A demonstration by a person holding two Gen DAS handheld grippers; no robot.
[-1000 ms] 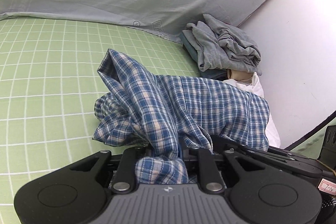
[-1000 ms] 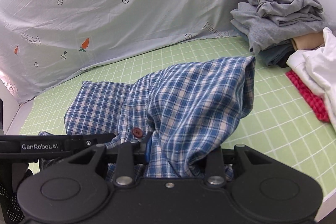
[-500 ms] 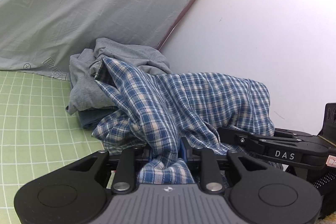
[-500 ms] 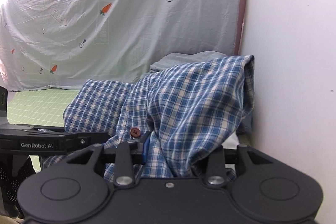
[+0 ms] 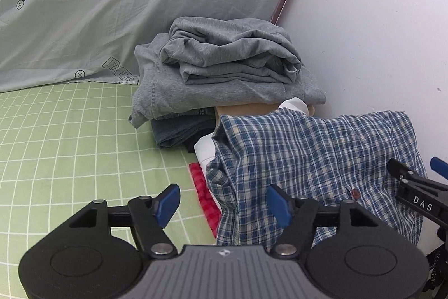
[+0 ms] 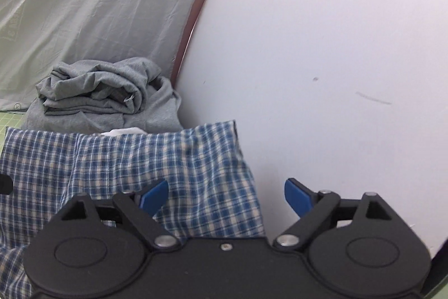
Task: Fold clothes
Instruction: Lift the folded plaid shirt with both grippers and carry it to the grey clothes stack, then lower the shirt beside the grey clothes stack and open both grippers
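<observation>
Plaid shirt (image 5: 313, 159) covers most of white garment (image 5: 205, 149) and red knit piece (image 5: 200, 187); only edges show. Tan item (image 5: 240, 109) mostly buried under grey pile (image 5: 224, 69). Dark folded garment (image 5: 179, 131) beneath pile, type indeterminate. Right wrist view: shirt's lower-left part cut by frame edge and gripper body. Sheet (image 5: 112, 4) lettering unreadable

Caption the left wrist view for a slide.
Open left gripper beside the plaid shirt laid near the grey clothes stack.

shirt (image 5: 316, 159): woven checked cloth, matt
grey clothes (image 5: 224, 66): soft knit, creased
mat (image 5: 70, 131): smooth, perhaps plastic
wall (image 6: 322, 46), two o'clock: matt, scuffed
left gripper (image 5: 222, 203): matt black plastic
</observation>
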